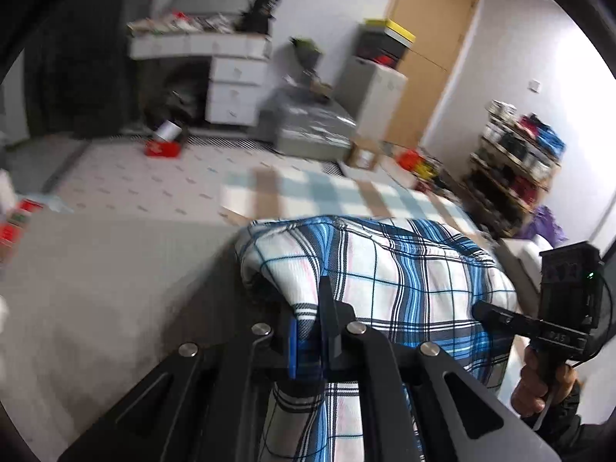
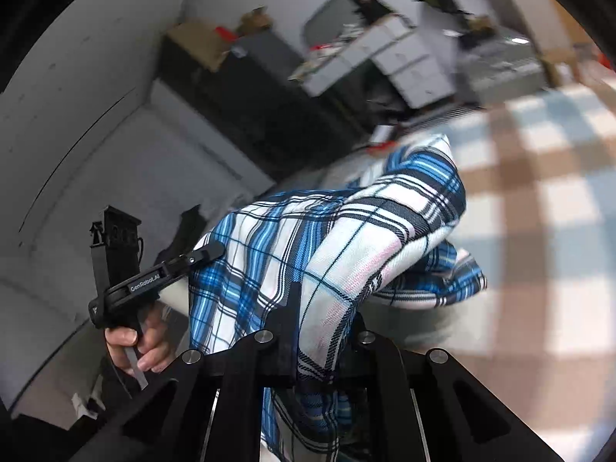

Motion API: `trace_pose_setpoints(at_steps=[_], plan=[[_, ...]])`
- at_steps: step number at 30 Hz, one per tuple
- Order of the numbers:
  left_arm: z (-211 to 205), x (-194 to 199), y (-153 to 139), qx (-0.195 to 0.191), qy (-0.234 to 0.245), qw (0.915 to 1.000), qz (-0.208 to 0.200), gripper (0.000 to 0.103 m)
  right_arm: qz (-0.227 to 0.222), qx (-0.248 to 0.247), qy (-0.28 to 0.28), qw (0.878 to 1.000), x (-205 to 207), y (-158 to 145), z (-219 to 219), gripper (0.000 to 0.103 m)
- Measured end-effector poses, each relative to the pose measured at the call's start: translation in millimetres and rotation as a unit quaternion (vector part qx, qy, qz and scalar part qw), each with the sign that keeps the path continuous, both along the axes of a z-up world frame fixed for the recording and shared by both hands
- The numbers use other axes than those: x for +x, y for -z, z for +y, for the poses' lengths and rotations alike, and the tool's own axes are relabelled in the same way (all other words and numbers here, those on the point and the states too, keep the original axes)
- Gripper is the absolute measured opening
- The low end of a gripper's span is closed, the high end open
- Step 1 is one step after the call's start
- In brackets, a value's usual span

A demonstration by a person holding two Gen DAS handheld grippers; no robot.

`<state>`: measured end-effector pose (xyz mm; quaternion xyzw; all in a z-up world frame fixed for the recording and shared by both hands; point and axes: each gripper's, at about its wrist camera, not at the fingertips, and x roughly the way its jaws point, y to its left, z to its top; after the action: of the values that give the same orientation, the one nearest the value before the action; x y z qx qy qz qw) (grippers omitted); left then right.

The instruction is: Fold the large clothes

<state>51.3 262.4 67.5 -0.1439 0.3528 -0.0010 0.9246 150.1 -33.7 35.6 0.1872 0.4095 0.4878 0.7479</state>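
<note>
A blue, white and black plaid shirt [image 1: 389, 269] is held up in the air between both grippers. My left gripper [image 1: 313, 331] is shut on one edge of the shirt, whose cloth drapes over its fingers. My right gripper [image 2: 308, 331] is shut on another part of the same plaid shirt [image 2: 346, 238]. The right gripper also shows in the left wrist view [image 1: 485, 310], pinching the shirt's far side. The left gripper shows in the right wrist view [image 2: 210, 250], clamped on the cloth.
Below lies a bed with a grey sheet [image 1: 115, 269] and a checked blue-and-tan blanket [image 1: 315, 192]. A white desk with drawers [image 1: 231, 77], a grey box [image 1: 312, 127], a cabinet [image 1: 379, 92], a wooden door [image 1: 431, 57] and a cluttered shelf [image 1: 516, 161] stand beyond.
</note>
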Motion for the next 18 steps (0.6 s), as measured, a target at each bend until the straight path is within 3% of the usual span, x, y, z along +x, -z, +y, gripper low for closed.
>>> trace_pose_setpoints(at_steps=[7,9,12,15,16,18], plan=[[91,-13,-51,-0.009,-0.071,0.9970,-0.028,0.003,-0.017,0.086,-0.063,0.994,16,-66,127,0.010],[108,-12,-46,-0.007,-0.085,0.9963,0.004,0.004,0.001,0.103,-0.079,0.992,17,-67,151,0.011],[125,-5,-2,-0.012,-0.100,0.9923,0.072,0.004,0.064,0.089,-0.084,0.990,16,-28,178,0.011],[138,3,85,-0.006,-0.120,0.9761,0.181,0.004,0.150,0.004,-0.095,0.984,4,44,209,0.011],[138,2,103,-0.003,-0.122,0.9731,0.196,0.005,0.175,-0.015,-0.100,0.979,-1,68,216,0.011],[137,-3,132,-0.010,-0.118,0.9739,0.193,0.006,0.179,-0.007,-0.104,0.978,-11,82,218,0.011]])
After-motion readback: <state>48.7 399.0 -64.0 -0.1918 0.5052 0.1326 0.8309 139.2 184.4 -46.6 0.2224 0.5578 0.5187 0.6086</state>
